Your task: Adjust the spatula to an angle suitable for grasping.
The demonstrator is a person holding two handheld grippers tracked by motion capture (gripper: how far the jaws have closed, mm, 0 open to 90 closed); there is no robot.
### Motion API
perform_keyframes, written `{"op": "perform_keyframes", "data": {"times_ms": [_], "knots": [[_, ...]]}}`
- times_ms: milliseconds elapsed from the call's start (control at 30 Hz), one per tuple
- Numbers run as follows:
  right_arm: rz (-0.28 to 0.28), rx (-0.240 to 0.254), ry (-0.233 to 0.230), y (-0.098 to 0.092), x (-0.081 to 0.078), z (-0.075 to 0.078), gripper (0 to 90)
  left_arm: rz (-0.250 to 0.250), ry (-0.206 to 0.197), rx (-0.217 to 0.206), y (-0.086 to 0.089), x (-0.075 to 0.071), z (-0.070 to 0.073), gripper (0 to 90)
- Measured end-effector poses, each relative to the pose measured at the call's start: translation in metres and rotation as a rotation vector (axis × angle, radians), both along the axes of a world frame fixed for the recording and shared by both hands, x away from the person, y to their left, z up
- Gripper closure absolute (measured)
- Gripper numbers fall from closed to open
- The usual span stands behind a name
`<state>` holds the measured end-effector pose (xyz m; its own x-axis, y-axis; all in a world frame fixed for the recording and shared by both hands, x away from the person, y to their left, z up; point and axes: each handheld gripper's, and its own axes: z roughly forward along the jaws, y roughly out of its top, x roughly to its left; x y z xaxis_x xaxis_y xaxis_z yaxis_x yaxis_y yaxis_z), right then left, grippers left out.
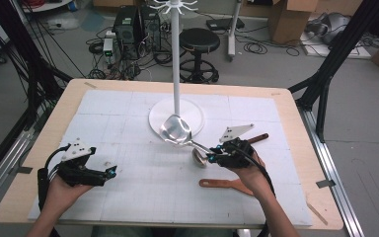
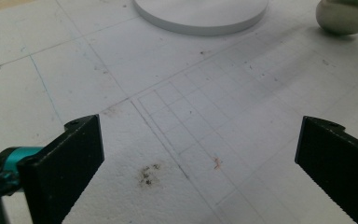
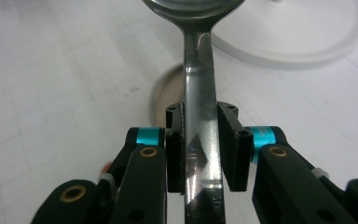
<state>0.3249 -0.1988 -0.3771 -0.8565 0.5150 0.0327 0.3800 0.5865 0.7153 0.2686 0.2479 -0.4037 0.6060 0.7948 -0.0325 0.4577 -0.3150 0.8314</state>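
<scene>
A shiny metal ladle hangs over the mat, its bowl at the near edge of the white stand base. My right gripper is shut on its handle at mid-right of the table. In the right gripper view the flat steel handle runs up between the two pads of that gripper, and the bowl is cut off at the top. At the left of the table my left gripper stands open. Its jaws are wide apart over bare mat in the left gripper view.
A white pole with hooks at its top rises from the round base. A second spoon with a brown handle lies under the right gripper; its bowl shows too. A wooden spatula lies near the front right.
</scene>
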Motion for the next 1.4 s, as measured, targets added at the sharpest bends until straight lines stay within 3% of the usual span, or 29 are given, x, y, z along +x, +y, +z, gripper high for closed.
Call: {"op": "perform_keyframes", "data": {"times_ms": [133,433,600,933,1400], "knots": [[0.036,0.006,0.002,0.012,-0.002,0.003,74.5,0.003,-0.001,-0.003,0.003,0.000,0.001,1.7],[0.154,-0.032,0.007,0.056,-0.006,0.000,74.5,0.004,-0.017,-0.021,0.007,-0.002,0.003,1.7],[0.186,-0.047,0.014,0.070,-0.008,-0.002,74.5,0.000,-0.023,-0.024,0.008,-0.003,0.004,1.7],[0.242,-0.084,0.034,0.096,-0.011,-0.014,74.5,-0.001,-0.029,-0.027,0.010,-0.004,0.005,1.7],[0.333,-0.156,0.065,0.130,-0.016,-0.044,74.4,-0.009,-0.022,-0.025,0.009,-0.004,0.004,1.7]]}}
